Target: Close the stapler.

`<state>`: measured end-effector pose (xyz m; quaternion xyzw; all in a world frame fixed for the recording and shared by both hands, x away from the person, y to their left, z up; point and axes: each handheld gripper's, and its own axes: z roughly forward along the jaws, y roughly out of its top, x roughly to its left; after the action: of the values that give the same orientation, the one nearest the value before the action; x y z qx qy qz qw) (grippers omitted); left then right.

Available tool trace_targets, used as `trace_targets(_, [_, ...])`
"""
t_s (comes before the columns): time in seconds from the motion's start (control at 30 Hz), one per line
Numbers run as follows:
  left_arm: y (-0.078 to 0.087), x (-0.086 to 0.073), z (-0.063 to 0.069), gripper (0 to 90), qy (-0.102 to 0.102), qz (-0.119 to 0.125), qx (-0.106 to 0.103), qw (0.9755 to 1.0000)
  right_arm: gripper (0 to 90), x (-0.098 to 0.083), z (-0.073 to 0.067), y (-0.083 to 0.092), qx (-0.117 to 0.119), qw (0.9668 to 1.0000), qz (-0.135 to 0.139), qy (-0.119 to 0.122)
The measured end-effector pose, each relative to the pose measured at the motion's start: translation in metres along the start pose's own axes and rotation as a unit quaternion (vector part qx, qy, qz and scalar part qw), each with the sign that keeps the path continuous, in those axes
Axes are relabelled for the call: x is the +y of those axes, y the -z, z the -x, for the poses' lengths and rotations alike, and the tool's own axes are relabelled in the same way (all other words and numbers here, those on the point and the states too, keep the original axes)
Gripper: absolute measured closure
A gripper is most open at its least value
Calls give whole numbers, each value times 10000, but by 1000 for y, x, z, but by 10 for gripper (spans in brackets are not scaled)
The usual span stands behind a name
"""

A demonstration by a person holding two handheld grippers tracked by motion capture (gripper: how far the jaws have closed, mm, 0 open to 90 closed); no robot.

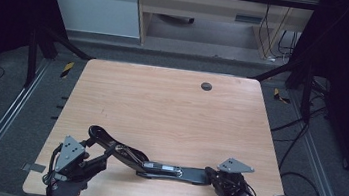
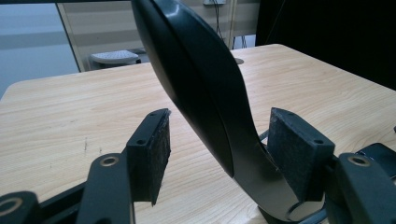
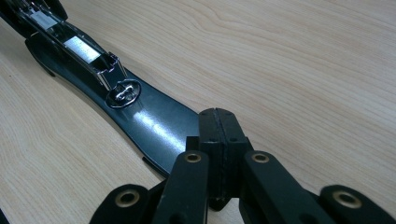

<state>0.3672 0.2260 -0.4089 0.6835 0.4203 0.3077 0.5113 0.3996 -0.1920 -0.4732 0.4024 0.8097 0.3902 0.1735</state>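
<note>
A long black stapler lies opened out on the wooden table (image 1: pixel 172 102) near its front edge. Its base (image 1: pixel 188 174) lies flat, with the metal staple channel (image 3: pixel 79 46) on top of it. Its curved top arm (image 1: pixel 111 143) slants up and back to the left. My left gripper (image 1: pixel 103 159) straddles that arm (image 2: pixel 205 88) with jaws apart: the left pad (image 2: pixel 156 149) stands clear of it, while the right pad (image 2: pixel 294 149) is close beside it. My right gripper (image 3: pixel 218 135) is shut, pads together, with its tips at the right end of the base (image 3: pixel 154 121).
A small dark round grommet (image 1: pixel 206 86) sits in the tabletop near the far edge. Metal rails run along both sides of the table, and cables (image 1: pixel 303 144) lie on the floor to the right. Cabinets stand beyond the far edge.
</note>
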Motion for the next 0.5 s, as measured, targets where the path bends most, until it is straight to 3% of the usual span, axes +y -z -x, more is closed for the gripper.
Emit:
trace_targets(0.3, [-1, 2, 2, 484, -42, 24, -4, 10000, 900, -3, -2, -5, 3, 9998, -175, 40])
trace_targets(0.5, [-1, 4, 1, 502, 57, 3, -29, 10000, 900, -4, -5, -10, 18, 9995, -303, 84])
